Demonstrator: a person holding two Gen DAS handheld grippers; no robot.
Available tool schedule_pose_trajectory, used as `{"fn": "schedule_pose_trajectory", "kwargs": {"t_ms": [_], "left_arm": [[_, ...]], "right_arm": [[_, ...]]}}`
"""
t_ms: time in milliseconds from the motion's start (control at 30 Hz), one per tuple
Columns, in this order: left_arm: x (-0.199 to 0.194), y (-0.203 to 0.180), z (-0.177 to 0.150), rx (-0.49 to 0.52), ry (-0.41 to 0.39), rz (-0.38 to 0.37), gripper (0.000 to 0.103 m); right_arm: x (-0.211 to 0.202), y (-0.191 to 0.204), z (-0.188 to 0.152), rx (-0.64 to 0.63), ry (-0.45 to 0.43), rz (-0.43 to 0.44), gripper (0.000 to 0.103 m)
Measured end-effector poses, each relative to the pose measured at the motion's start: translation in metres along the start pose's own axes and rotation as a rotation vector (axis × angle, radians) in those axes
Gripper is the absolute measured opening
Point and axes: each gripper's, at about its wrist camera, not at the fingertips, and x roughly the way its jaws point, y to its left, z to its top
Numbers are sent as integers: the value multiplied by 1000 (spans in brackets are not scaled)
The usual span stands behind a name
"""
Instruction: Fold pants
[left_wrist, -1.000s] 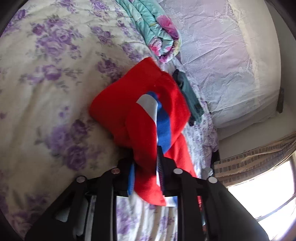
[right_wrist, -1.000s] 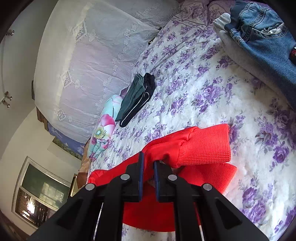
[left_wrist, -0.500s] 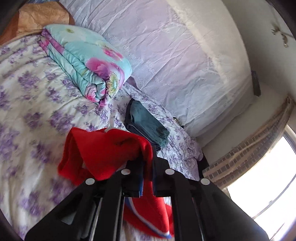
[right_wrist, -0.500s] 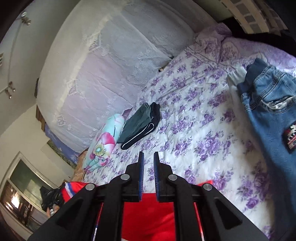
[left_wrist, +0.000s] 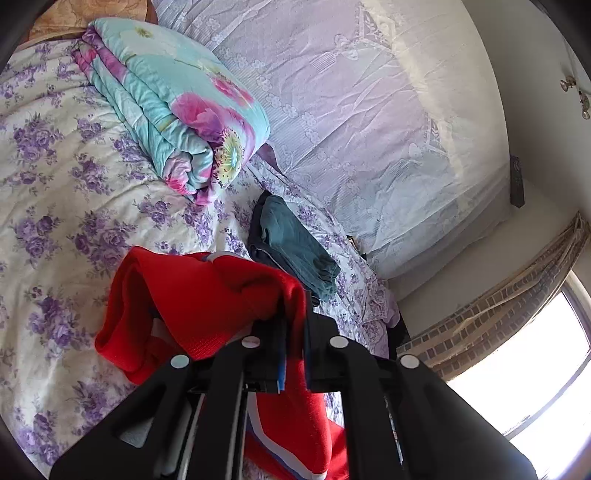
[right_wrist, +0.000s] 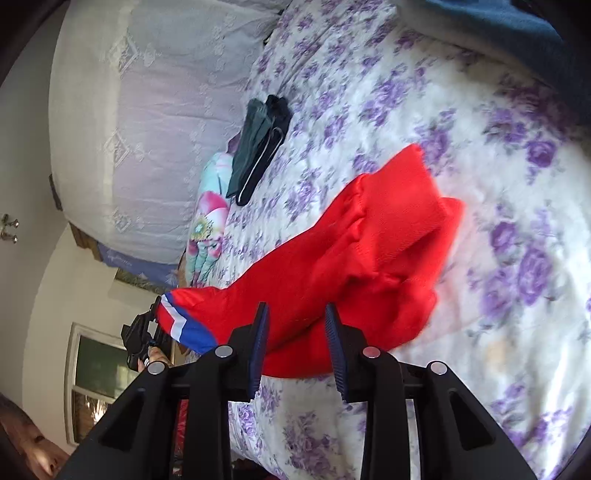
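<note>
The red pants (left_wrist: 207, 295) with a white and blue side stripe hang from my left gripper (left_wrist: 295, 325), which is shut on a fold of the red cloth and holds it above the bed. In the right wrist view the red pants (right_wrist: 362, 243) stretch from the left gripper down onto the floral bedsheet (right_wrist: 480, 332), cuffs lying at the right. My right gripper (right_wrist: 295, 328) is open, its jaws apart just in front of the red cloth, holding nothing.
A folded dark green garment (left_wrist: 295, 243) lies on the sheet near the pillows; it also shows in the right wrist view (right_wrist: 258, 144). A rolled turquoise floral quilt (left_wrist: 177, 110) lies beyond. Blue jeans (right_wrist: 517, 29) lie at the far edge. A window (left_wrist: 546, 369) is at right.
My right gripper has opened and let go of the red pants, and its view has swung down onto the bed. My left gripper keeps its hold, lifted above the sheet.
</note>
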Motion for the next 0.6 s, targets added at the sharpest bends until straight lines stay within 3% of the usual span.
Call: {"fn": "schedule_pose_trajectory", "kwargs": {"t_ms": [100,200,267,300,333,467,600], "left_arm": [[-11,0,-5,12,-10,6,6],[-21,6,-9,2,-14,8,6],[-28,9,-12,-6,-22,12,6],[-33,11,-13,-9,-28,13,6],[-40,11,-15,-9,-38,12,6],[-70,3,-24,37,-88,24,6],[-104,-15,-38,68,-142,9,6]], "right_arm": [[14,-4,0,37,27,-21,42],[26,-14,-1,109,60,18,44],[28,-20,4,122,37,32,34],[27,-20,7,110,17,32,14],[24,-19,8,84,-8,29,5],[7,3,7,-55,-96,8,4],[-18,33,8,-152,-150,74,4]]}}
